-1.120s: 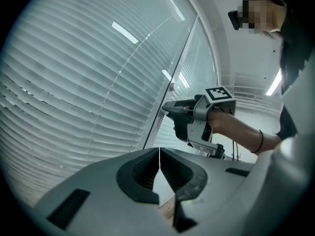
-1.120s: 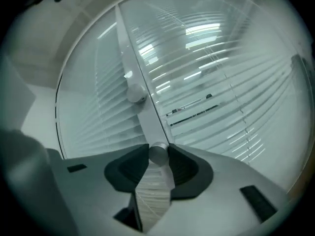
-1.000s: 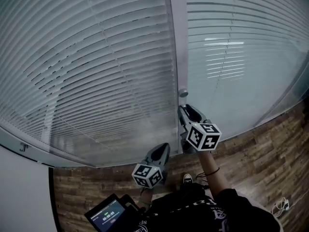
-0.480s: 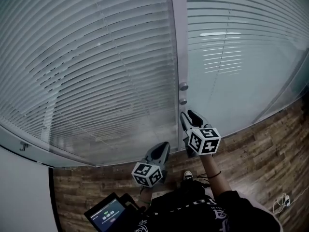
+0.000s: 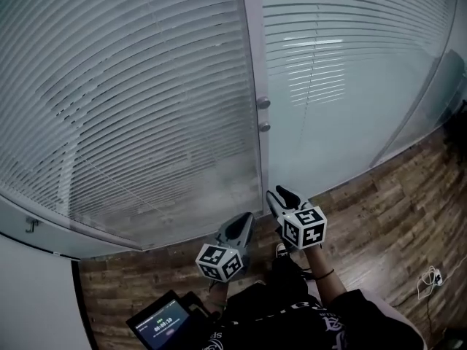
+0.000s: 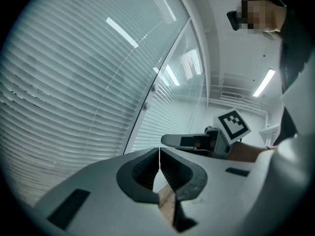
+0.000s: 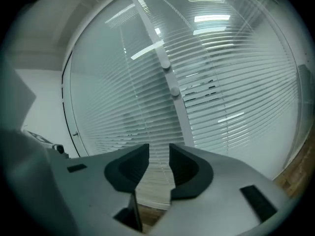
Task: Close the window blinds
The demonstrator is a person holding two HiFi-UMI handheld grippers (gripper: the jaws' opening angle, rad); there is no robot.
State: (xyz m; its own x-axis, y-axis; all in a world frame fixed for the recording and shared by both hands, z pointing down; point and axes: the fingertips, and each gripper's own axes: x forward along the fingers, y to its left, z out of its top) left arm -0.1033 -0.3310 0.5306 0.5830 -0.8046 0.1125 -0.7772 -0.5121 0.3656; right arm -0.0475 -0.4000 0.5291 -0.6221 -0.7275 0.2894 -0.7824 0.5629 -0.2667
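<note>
**Grippers hang back from the blind knobs on a glass partition**

The slatted window blinds (image 5: 146, 108) fill the far glass panels on either side of a pale mullion (image 5: 252, 64). They appear to sit behind the glass, out of reach. The likely place to take hold is one of two small round knobs on the mullion, the upper knob (image 5: 263, 103) or the lower knob (image 5: 265, 127). These look hard, smooth and stiff, so a pinch across the rim could slip, and a firm, square grip before twisting seems wise. The thin slats themselves look light and easily bent.

The right gripper (image 5: 281, 193) is held low and near the person, well below the knobs, with its jaws a little apart and nothing between them. The left gripper (image 5: 246, 221), just to its left, has its jaws pressed together and is empty.

A second ago the right gripper's tips were just under the lower knob. Now it has dropped back toward the wooden floor (image 5: 379, 217), while the left has hardly moved. Whether the slats have tilted since cannot be told.
</note>
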